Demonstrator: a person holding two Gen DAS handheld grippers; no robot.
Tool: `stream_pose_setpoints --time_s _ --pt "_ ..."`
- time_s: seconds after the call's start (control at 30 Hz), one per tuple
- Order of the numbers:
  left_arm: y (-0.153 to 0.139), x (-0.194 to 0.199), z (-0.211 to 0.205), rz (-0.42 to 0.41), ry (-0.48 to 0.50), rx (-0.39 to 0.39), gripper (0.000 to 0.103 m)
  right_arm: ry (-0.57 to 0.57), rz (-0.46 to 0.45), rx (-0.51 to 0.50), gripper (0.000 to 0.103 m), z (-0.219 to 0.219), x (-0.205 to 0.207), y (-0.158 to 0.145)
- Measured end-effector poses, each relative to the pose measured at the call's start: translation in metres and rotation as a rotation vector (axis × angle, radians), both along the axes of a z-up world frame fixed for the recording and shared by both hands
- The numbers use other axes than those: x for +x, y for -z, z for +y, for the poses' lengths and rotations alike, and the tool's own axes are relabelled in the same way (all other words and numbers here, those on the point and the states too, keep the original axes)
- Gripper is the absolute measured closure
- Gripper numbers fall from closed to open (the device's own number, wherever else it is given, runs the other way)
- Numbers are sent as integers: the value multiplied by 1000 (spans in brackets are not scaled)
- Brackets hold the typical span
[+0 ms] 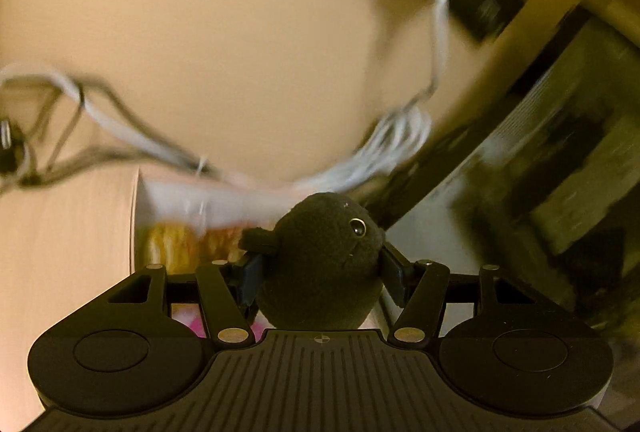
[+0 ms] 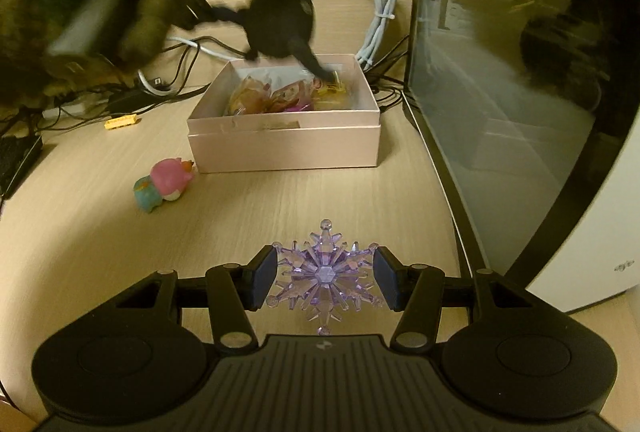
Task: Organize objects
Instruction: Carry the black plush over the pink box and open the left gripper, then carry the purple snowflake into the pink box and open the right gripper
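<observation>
Between right claw (image 2: 325,278) pads, snowflake (image 2: 323,274)

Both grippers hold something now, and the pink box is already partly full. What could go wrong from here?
1. The left gripper carries the black plush toy over the pink box; the soft round body might slip out and land among the cables.
2. The right gripper pinches the purple snowflake by thin points, which might snap or twist loose.
3. The box already holds wrapped items, so both things may not fit easily.
</observation>
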State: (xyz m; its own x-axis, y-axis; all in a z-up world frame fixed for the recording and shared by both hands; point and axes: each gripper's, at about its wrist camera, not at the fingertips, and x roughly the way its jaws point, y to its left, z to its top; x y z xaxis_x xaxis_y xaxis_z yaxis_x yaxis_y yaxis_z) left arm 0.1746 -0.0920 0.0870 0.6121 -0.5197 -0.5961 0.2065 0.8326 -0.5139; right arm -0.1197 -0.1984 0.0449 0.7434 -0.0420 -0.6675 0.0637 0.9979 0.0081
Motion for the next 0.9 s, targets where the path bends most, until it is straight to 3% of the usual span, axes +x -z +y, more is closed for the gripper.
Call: stream_pose_setpoints --time_s 0.1,0.17,0.27,0.43,0.6,0.73,0.9 --pt "33 7 -9 113 37 98 34 -9 0 -7 50 -1 2 1" --pt "48 6 -12 164 78 153 26 -10 1 -6 50 -3 1 2" --pt "40 -4 -10 105 84 181 31 -11 9 -3 50 -6 2 5" --pt "-6 -30 27 -93 -11 13 31 -21 12 5 50 -8 6 9" --pt "-26 -73 82 -177 -129 -7 31 -27 -18 11 50 -10 15 0" --pt "-8 -115 123 -110 -175 53 31 -36 -60 31 50 -12 36 -18" --pt "31 -164 144 11 -132 146 31 -42 -146 43 50 -8 83 -50"
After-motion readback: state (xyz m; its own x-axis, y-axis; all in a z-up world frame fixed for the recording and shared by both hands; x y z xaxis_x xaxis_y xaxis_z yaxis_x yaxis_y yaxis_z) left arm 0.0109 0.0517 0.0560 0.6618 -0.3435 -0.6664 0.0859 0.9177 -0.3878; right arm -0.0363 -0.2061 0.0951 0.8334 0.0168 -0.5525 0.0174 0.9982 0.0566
